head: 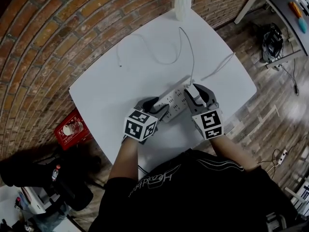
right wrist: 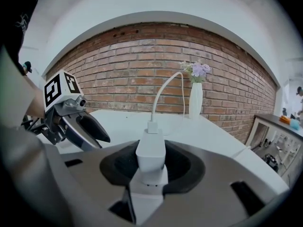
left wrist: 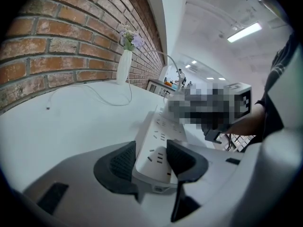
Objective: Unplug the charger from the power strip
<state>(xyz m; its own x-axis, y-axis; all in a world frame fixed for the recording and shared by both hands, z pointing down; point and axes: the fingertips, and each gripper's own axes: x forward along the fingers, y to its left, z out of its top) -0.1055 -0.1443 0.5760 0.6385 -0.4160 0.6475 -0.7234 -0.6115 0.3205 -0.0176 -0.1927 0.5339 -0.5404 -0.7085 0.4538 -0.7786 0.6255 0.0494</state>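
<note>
The white charger point(right wrist: 150, 148) sits right between the two pads of the right hand-held gripper point(right wrist: 150, 163). The pads squeeze it from both sides. Just under the charger is the white power strip point(head: 173, 103), and the charger stands on one end of it. I cannot tell if its pins are in or out. A thin white cable point(right wrist: 161, 90) goes up from the top of the charger, bends over ahead of this hand-held gripper and runs off across the white counter point(head: 111, 81). The left hand-held gripper point(left wrist: 152, 159) is clamped on the other end of the power strip, with one pad on each long side. The strip lies flat on the counter. The two hand-held grippers are close together, with the left one just off to the left of the right one. Far ahead of both, at the counter's far edge, a white vase point(right wrist: 195, 103) with purple flowers stands by a brick wall point(right wrist: 118, 79).
</note>
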